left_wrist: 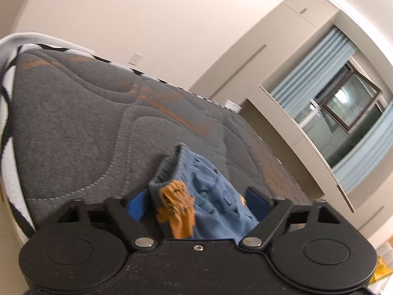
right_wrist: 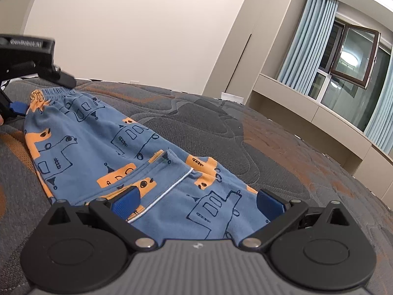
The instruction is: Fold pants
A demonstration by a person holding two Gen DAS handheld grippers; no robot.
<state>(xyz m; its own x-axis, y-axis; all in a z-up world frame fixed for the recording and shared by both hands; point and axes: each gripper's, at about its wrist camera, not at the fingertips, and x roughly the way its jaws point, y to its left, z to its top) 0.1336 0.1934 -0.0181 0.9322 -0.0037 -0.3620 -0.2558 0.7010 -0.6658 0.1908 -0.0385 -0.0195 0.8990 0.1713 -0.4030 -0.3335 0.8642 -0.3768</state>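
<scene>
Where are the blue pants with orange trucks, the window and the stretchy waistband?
Blue cotton pants with orange trucks [right_wrist: 103,132], right wrist view, leg panel.
Dark-framed open window [right_wrist: 353,59], right wrist view, glass pane.
Ribbed elastic waistband [left_wrist: 169,164], left wrist view, gathered edge.

Soft matt cotton-like knit pants [right_wrist: 103,147] with ribbed elastic waistband [right_wrist: 55,91]; quilted, coarse-woven grey mattress [left_wrist: 81,123]; matt black plastic right gripper [right_wrist: 196,202] with blue ribbed fingers [right_wrist: 125,202].

Left tool [left_wrist: 199,204] and right tool [right_wrist: 197,202] seemingly spread wide.
</scene>
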